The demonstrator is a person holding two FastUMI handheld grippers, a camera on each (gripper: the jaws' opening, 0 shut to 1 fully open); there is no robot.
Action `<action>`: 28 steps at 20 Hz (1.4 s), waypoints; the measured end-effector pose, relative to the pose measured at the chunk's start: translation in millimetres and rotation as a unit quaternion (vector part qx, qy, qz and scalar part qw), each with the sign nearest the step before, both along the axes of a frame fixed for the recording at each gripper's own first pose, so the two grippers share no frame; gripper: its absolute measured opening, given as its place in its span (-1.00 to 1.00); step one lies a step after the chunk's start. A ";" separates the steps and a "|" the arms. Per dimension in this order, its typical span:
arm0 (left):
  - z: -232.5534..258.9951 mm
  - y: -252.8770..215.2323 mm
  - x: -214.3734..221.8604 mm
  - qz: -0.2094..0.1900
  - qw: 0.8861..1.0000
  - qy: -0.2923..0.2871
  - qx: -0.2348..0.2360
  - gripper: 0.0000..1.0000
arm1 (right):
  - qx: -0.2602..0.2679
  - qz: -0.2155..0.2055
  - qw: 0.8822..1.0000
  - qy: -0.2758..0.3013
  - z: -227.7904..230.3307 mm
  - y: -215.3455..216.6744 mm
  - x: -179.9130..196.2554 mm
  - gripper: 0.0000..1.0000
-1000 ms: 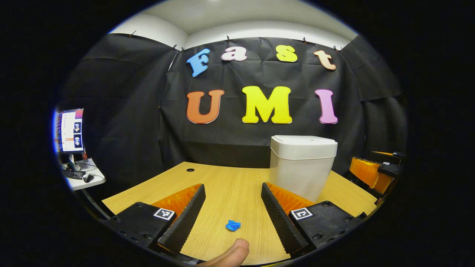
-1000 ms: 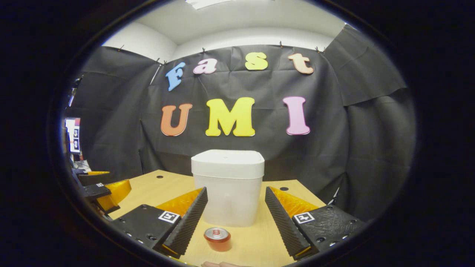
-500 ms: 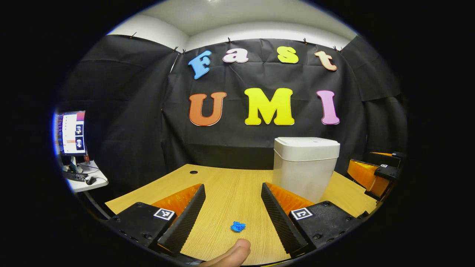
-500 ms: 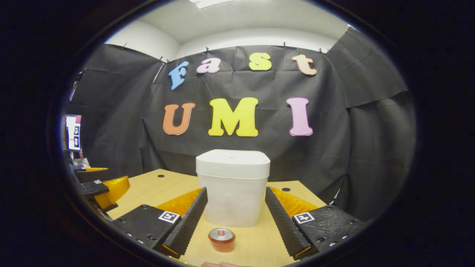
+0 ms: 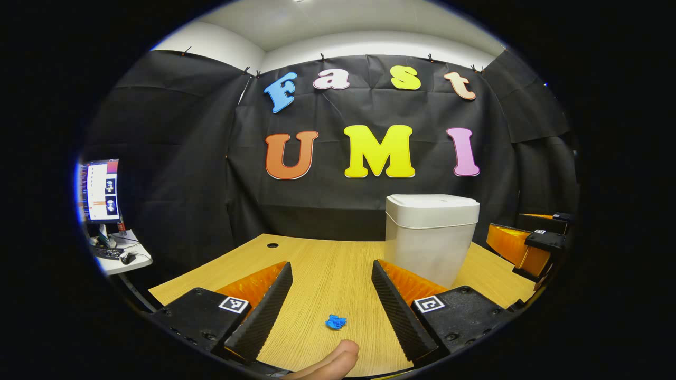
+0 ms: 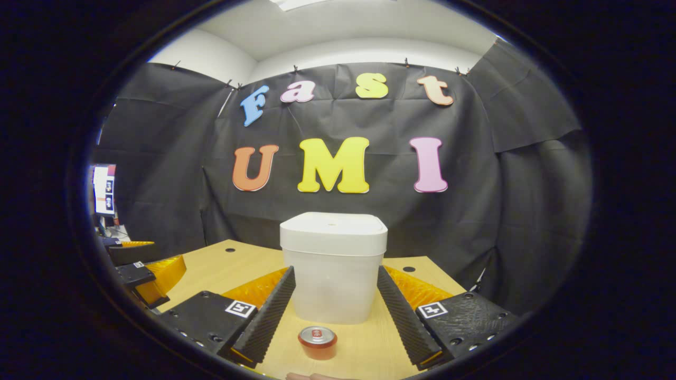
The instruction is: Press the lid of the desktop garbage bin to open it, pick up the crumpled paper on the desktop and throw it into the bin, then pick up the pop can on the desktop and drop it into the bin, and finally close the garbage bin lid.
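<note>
Above the desk (image 5: 317, 258), both claws, left claw (image 5: 331, 301) and right claw (image 6: 334, 306), hover level, released.

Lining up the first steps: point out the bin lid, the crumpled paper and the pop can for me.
bin lid (image 6: 332, 226): right gripper view, middle of its flat top.
crumpled paper (image 5: 335, 322): left gripper view, centre of the blue wad.
pop can (image 6: 317, 341): right gripper view, on its upper side wall.

So the bin (image 6: 334, 266) sits on the desk (image 5: 327, 264), lid (image 6: 332, 232) down. My crumpled paper (image 5: 335, 321) lies on the desk left of the bin and nearer me; the can (image 6: 317, 342) stands upright right in front of the bin.
</note>
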State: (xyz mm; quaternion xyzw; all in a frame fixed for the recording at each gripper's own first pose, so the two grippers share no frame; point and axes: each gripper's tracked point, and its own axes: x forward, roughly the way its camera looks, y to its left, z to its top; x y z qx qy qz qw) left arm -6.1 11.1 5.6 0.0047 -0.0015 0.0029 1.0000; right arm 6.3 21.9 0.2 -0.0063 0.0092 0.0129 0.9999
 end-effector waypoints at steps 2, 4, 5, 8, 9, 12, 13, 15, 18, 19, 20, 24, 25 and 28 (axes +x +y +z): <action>-3.2 -2.8 0.0 -0.001 1.000 0.003 0.001 0.95 | -0.002 -0.004 1.000 0.001 0.4 -1.8 2.1 0.91; -4.4 -6.5 0.6 -0.005 1.000 0.006 0.005 0.95 | -0.005 0.004 1.000 0.005 0.0 2.1 5.0 0.94; -4.5 -7.1 0.3 -0.006 1.000 0.005 0.006 0.95 | -0.005 0.007 1.000 0.006 1.3 3.7 6.3 0.94; -6.5 -9.4 1.1 -0.007 1.000 0.006 0.007 0.95 | 0.000 0.010 1.000 0.006 8.5 2.3 9.1 0.70; -7.3 -8.7 1.1 -0.006 1.000 0.007 0.007 0.95 | 0.003 0.013 1.000 0.003 13.1 3.4 9.5 0.56; -10.7 -7.8 3.8 -0.004 1.000 0.012 0.009 0.95 | -0.003 0.019 1.000 -0.007 27.2 6.3 13.2 0.36; -10.6 -6.8 4.1 -0.003 1.000 0.013 0.011 0.95 | -0.006 0.009 1.000 -0.007 32.3 3.1 16.9 0.29; -13.2 -6.4 5.4 0.001 1.000 0.016 0.016 0.95 | -0.003 0.014 1.000 0.000 38.4 4.4 22.6 -0.03; -13.8 -6.2 6.5 0.000 1.000 0.017 0.016 0.96 | 0.008 0.018 1.000 0.018 51.2 8.3 35.8 -0.41; -12.8 -5.4 6.8 0.000 1.000 0.017 0.014 0.96 | 0.013 0.020 0.999 0.021 57.0 8.1 40.9 -0.68; -12.9 -4.3 7.1 0.000 1.000 0.016 0.013 0.96 | 0.016 0.020 0.999 0.021 63.5 7.8 47.0 -0.83; -15.0 -1.6 8.5 0.001 1.000 0.018 0.012 0.95 | 0.005 0.011 1.000 0.025 78.9 7.1 76.8 -1.00; -14.7 0.4 10.1 0.002 1.000 0.019 0.012 0.95 | 0.008 0.022 0.999 0.026 84.2 12.5 81.7 -1.00; -19.7 2.4 13.5 0.001 1.000 0.028 0.008 0.96 | 0.007 0.010 1.000 0.014 97.3 7.7 102.6 -0.99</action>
